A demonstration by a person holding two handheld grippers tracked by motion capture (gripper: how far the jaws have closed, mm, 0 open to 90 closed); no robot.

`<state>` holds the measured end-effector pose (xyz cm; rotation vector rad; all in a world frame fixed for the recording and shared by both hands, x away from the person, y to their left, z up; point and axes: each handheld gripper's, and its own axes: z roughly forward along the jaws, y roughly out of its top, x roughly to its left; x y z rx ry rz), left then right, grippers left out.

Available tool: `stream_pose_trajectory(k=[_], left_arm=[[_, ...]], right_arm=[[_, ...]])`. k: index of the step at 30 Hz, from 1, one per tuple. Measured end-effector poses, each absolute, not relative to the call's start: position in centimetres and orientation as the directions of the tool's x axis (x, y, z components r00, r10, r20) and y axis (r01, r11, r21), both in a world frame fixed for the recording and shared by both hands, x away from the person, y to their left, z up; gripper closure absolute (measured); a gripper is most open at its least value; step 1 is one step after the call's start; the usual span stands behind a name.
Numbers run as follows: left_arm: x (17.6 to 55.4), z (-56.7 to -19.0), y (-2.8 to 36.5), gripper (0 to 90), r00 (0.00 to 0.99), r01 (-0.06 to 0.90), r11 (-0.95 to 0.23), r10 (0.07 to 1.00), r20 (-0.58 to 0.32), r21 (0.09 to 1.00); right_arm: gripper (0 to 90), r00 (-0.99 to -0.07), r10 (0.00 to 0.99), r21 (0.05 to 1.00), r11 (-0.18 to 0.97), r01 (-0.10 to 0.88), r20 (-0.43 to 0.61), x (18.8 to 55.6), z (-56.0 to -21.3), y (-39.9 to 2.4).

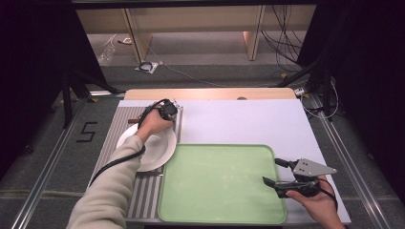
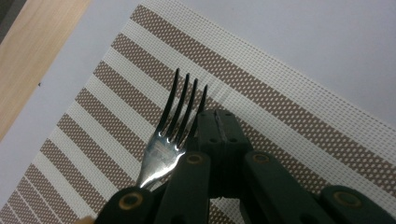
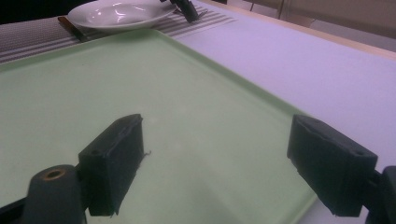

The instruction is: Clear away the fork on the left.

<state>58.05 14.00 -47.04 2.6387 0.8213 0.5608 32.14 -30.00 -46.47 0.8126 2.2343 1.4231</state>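
My left gripper (image 2: 220, 122) has its jaws shut, pad against pad, with nothing visible between them. It points down at the far end of a striped placemat (image 2: 107, 88). A silver fork (image 2: 173, 122) lies on the mat just left of the jaws, its handle hidden under the gripper and its tines pointing away. From above, the left gripper (image 1: 167, 111) hangs past the far rim of a white plate (image 1: 155, 149). My right gripper (image 1: 273, 171) stands open over the right edge of a green tray (image 1: 217, 183); nothing is between its fingers (image 3: 116, 156).
The tray (image 3: 154, 88) lies on a white table cover (image 1: 248, 119) beside the placemat (image 1: 145, 193). A brown stick-like thing (image 1: 133, 121) lies left of the plate (image 3: 116, 14). A wooden table edge (image 1: 210, 93) runs along the far side.
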Motion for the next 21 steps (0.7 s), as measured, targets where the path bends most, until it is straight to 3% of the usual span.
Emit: stream_pose_trajectory(k=[21], left_arm=[[60.2,-47.1,13.9,89.9,0.723,0.509,-0.759,0.633,0.277,0.405]], right_arm=[[19.6,-0.766,0.643,0.899,0.338,0.28,-0.003,32.1,-46.5,-30.0]])
